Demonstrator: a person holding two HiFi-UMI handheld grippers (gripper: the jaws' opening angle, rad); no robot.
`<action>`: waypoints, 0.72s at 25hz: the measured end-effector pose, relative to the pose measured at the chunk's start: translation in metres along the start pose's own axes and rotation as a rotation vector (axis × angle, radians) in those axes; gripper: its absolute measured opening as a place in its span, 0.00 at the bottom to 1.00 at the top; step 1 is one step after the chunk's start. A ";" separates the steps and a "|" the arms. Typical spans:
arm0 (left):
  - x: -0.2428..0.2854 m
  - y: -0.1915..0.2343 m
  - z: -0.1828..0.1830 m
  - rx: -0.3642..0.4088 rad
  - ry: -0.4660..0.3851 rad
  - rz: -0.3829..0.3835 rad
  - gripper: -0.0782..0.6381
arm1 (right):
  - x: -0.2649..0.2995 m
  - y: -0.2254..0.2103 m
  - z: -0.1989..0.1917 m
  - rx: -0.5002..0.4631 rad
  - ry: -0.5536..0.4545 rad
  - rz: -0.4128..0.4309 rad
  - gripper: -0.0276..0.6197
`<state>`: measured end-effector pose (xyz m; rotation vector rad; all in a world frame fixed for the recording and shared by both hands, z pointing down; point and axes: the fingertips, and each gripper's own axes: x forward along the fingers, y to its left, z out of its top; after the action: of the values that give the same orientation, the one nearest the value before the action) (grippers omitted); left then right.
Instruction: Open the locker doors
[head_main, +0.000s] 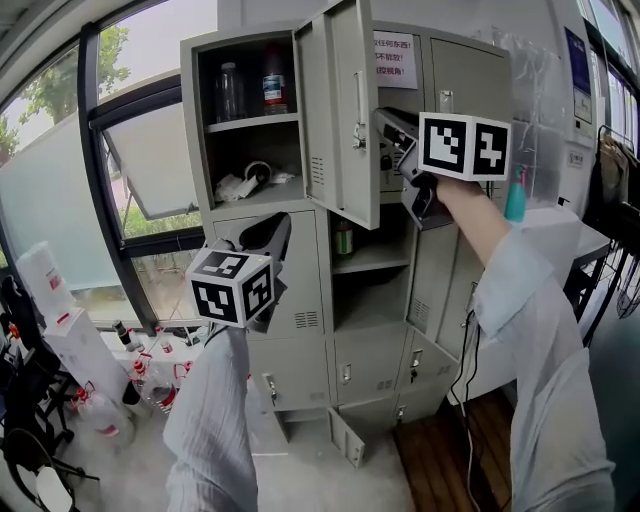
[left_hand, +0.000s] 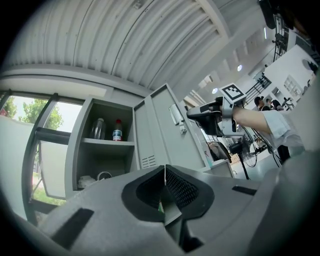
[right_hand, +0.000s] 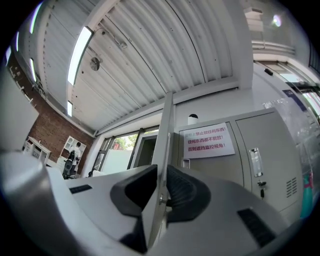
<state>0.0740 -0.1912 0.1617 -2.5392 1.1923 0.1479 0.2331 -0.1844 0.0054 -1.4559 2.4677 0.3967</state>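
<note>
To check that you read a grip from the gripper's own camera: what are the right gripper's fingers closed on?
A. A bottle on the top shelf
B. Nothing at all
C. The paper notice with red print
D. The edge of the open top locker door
D: in the right gripper view the right gripper has its fingers pressed on either side of the thin edge of the open locker door.

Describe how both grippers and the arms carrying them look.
The left gripper and right gripper have grey moulded shells with black textured jaw pads. The left cube and right cube are white, printed with black square markers. The left sleeve and right sleeve are long, loose and whitish.
</note>
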 end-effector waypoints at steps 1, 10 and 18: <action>-0.001 -0.001 -0.001 -0.006 -0.002 0.001 0.13 | -0.004 -0.001 -0.001 -0.009 -0.003 -0.004 0.13; -0.020 -0.009 -0.026 -0.062 -0.004 0.022 0.13 | -0.060 -0.013 -0.029 0.066 -0.021 -0.031 0.13; -0.057 -0.034 -0.055 -0.111 -0.017 0.032 0.13 | -0.119 0.007 -0.090 0.134 0.043 -0.016 0.13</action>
<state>0.0608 -0.1484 0.2351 -2.6087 1.2511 0.2497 0.2757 -0.1166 0.1314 -1.4433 2.4618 0.1944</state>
